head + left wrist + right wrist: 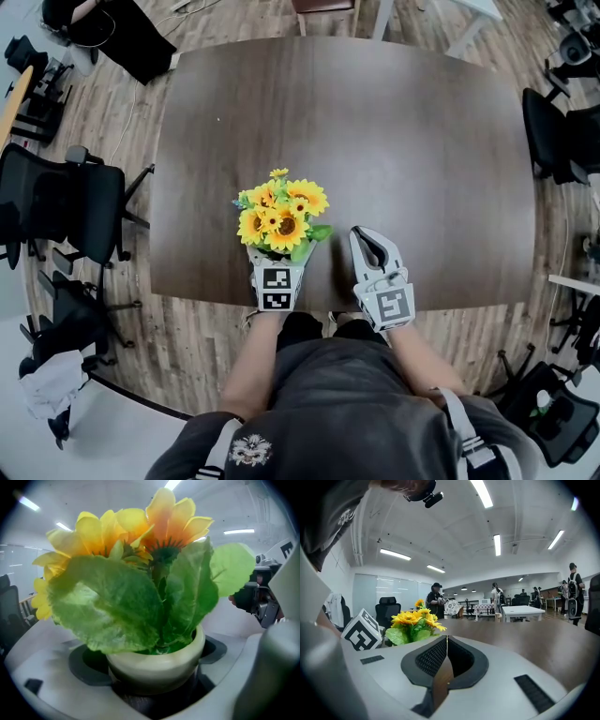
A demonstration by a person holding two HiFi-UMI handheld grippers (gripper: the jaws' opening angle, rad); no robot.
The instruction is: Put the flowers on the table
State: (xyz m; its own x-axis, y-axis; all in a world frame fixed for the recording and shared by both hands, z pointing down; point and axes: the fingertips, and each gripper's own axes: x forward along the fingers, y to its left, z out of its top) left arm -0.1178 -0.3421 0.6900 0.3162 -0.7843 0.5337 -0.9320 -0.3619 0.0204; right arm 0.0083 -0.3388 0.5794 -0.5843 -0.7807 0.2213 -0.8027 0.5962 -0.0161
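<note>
1. Two grippers sit side by side, just apart, at the front edge of the table (394, 141); both point away from the person.
2. L gripper (277, 264): jaws closed round a small cream pot (157, 657), one on each side, gripping below the rim; pot is upright.
3. Flowers (281, 214): yellow-orange sunflower bunch w/ broad green leaves (112, 606), standing in that pot; head view puts them over the dark wood tabletop, near the front edge, left of centre; can't tell whether the pot's base touches the top.
4. R gripper (362, 236): jaws pressed together, tips meeting, nothing btwn them; it sits just right of the flowers.
5. R gripper view: flowers and L gripper's marker cube (361, 631) show at its left.
6. Black office chairs (66, 202) stand left of the table on a plank floor.
</note>
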